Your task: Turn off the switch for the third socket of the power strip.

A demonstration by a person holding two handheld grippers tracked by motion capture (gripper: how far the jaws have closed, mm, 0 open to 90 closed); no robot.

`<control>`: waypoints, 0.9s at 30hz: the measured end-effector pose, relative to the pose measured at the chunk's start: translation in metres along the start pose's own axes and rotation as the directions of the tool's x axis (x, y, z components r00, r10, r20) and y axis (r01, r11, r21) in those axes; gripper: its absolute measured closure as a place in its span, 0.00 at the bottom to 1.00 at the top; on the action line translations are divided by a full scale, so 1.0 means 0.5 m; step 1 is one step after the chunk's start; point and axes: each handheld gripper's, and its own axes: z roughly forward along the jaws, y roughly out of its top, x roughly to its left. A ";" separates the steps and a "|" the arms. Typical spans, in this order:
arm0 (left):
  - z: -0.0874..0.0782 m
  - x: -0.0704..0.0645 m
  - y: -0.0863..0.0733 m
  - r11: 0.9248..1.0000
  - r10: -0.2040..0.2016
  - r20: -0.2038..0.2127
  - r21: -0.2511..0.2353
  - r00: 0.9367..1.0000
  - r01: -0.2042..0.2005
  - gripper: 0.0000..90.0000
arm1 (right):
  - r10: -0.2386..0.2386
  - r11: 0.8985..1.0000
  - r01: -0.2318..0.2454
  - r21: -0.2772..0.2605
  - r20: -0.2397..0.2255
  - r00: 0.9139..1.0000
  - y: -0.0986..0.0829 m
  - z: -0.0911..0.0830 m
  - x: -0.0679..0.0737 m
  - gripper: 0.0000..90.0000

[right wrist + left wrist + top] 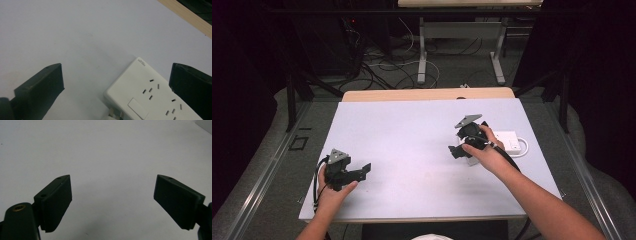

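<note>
Closest to the camera in the high view are the person's forearms coming up from the bottom edge, one hand on each gripper. The left gripper sits in the lower left part of the table, jaws spread wide with nothing between them; in the left gripper view it's just bare white surface in the gap.

The right gripper is right of centre in that frame, also released, jaws well apart. The white power strip is the thing here: in the right gripper view it lies at the lower right, between the two jaws but much nearer the right-hand one, not gripped by either. A plug pokes out at its near end. In the high view the strip lies flat just right of the hand, its white cord looping off its right side.
</note>
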 end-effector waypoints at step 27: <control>-0.001 -0.002 0.000 1.000 0.001 0.003 -0.001 1.000 -0.001 0.17 | 0.065 0.990 -0.066 -0.128 -0.013 0.998 -0.065 -0.105 0.003 0.00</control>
